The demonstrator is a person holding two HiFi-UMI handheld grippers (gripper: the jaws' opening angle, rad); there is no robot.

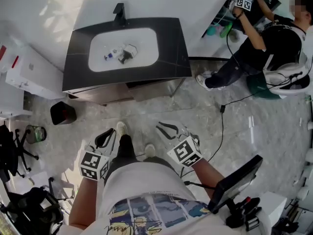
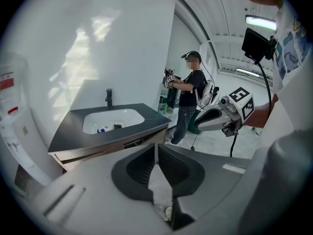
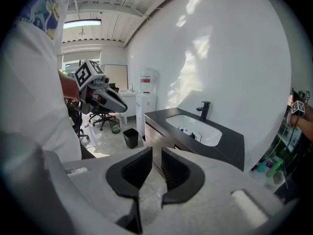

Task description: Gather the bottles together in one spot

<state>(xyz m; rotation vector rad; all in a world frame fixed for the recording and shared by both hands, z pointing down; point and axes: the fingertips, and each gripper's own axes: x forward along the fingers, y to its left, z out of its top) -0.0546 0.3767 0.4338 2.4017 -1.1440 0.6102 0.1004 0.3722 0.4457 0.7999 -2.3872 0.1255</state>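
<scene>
Small bottles and a dark item lie in the white basin of the black sink counter, well ahead of me. The left gripper view shows the bottles far off, and in the right gripper view they are small objects in the basin. I stand back from the vanity with both grippers held low at my waist. My left gripper is shut and empty. On my right gripper the jaws stand slightly apart with nothing between them.
A black faucet stands behind the basin. A black bin sits on the floor left of the vanity, near a white dispenser and an office chair. Another person sits at the upper right by green bottles. A cable crosses the floor.
</scene>
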